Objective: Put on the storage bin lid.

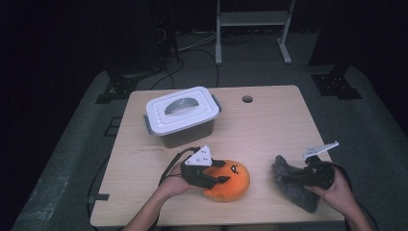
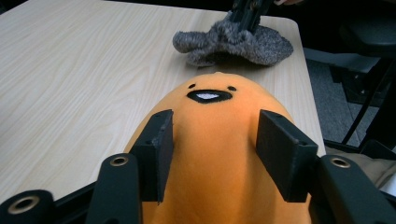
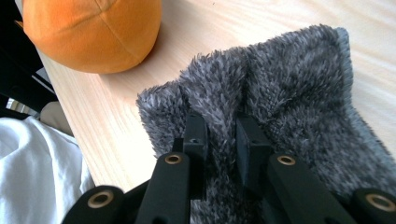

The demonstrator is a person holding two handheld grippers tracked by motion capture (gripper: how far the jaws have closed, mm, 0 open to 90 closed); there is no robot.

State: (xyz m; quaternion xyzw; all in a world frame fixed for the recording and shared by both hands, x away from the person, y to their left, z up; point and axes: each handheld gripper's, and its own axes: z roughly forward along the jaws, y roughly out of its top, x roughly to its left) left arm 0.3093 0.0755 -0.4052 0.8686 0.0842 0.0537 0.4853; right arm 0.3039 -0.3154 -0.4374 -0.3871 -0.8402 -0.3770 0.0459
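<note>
On the table (image 1: 269, 125) I count one orange plush toy (image 1: 228, 180), one grey furry cloth (image 1: 293, 185) and one plastic box (image 1: 185, 120) with one white lid (image 1: 180, 108). There are two grippers, the left gripper (image 1: 219, 175) and the right gripper (image 1: 286, 179), each held by one hand. The tabletop has one round hole (image 1: 247, 99).

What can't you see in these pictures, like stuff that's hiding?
- Inside of the lidded box: high view, its white lid covers it.
- Underside of the orange plush toy: left gripper view, the picture's bottom edge cuts it off.
- Grey fuzzy cloth: right gripper view, the right gripper and picture edges hide part.
</note>
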